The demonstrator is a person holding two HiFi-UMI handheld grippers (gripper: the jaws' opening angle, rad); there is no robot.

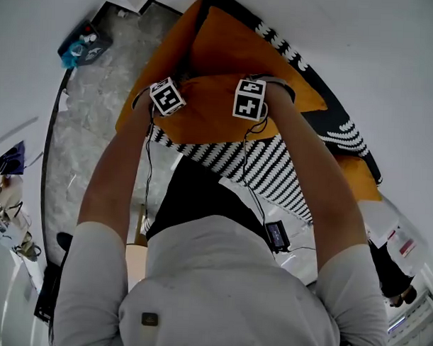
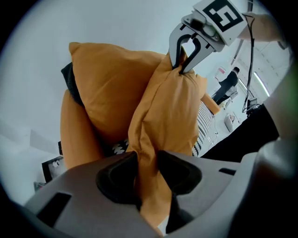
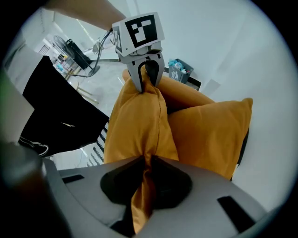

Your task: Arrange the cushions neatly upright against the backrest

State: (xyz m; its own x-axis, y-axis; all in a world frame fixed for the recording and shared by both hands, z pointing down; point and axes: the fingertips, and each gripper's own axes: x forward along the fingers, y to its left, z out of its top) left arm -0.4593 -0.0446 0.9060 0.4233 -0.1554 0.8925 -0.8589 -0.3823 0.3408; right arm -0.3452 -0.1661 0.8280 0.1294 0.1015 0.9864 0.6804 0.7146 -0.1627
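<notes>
Pinching orange cushion [image 1: 206,115] by upper edge.

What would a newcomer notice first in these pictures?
An orange cushion sits at the centre of the head view, pinched at opposite ends by the left gripper and the right gripper, both shut on its fabric. Behind it stands a second orange cushion. A black-and-white striped cover lies beneath, nearer the person.

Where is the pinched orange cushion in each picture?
Head view: held cushion, upper middle.
Left gripper view: held cushion, centre, reaching the bottom edge.
Right gripper view: held cushion, centre-left.
Shared landmark: black-and-white striped cover.
</notes>
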